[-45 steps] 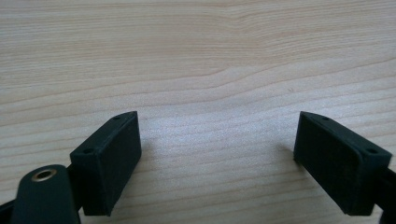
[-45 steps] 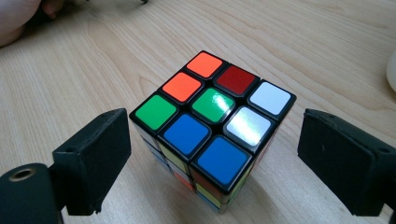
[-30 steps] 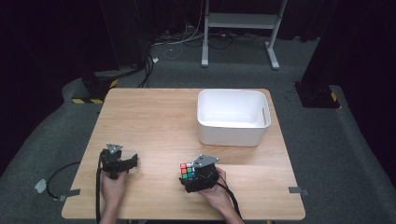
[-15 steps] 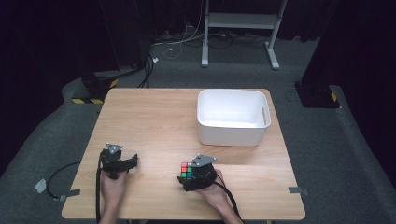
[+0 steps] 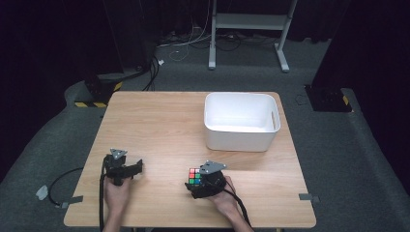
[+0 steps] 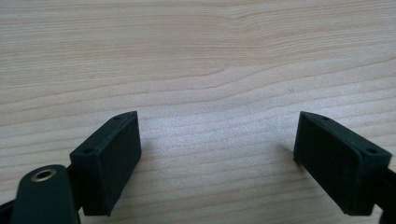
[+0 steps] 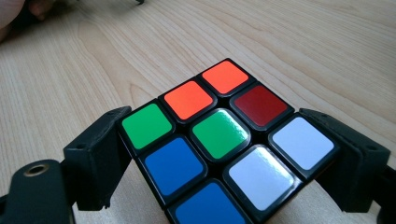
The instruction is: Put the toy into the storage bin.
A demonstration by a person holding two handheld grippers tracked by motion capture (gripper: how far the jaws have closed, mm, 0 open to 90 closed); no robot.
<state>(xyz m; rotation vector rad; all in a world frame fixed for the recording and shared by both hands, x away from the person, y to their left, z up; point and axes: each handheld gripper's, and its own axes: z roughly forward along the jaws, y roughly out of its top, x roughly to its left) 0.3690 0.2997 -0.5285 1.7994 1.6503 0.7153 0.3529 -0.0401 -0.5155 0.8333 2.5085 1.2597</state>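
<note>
Right claw (image 7: 224, 163) clamped on scrambled multicolour puzzle cube (image 7: 219, 140), lower centre of high view on pale wooden worktop (image 5: 159, 125). Left claw (image 6: 219, 158) apart, empty. Step: likely cube grasp. Next: probably lift toward white rectangular plastic bin (image 5: 240, 122), upper right.

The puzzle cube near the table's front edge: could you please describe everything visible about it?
The puzzle cube is glossy plastic with a black frame, its top showing green, orange, dark red, blue and white stickers. It sits between the right claw jaws, which press its opposite sides, on the wooden table in front of the white bin.
</note>
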